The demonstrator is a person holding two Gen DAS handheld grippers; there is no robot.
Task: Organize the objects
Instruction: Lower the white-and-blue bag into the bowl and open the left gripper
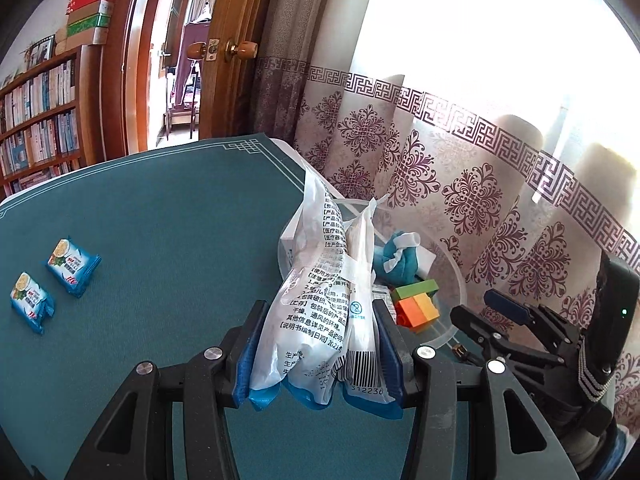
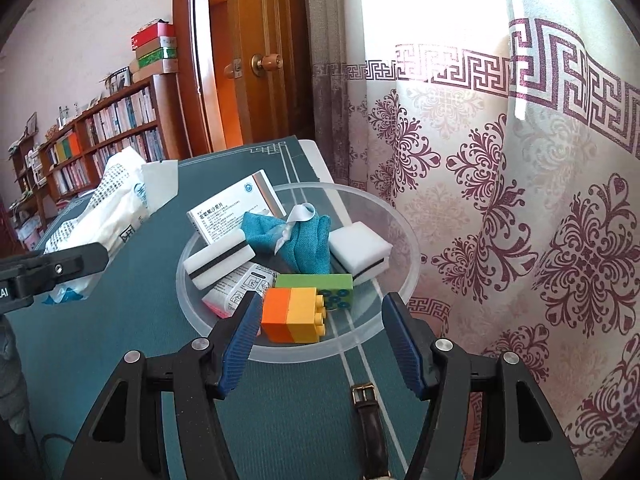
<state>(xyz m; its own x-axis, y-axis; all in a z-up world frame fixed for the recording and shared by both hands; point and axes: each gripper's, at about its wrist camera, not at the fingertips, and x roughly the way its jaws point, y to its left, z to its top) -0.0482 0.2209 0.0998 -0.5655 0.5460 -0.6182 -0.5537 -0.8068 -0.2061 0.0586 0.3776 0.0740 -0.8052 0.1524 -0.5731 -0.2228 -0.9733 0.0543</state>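
Left gripper (image 1: 316,350) clamps the white packet (image 1: 320,300); right gripper (image 2: 320,340) gapes. The packet should clear the bowl's rim (image 2: 192,240) before release.

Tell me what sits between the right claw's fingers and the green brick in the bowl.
In the right wrist view, the orange-and-yellow brick sits between the open right claw and the green brick, inside the clear bowl.
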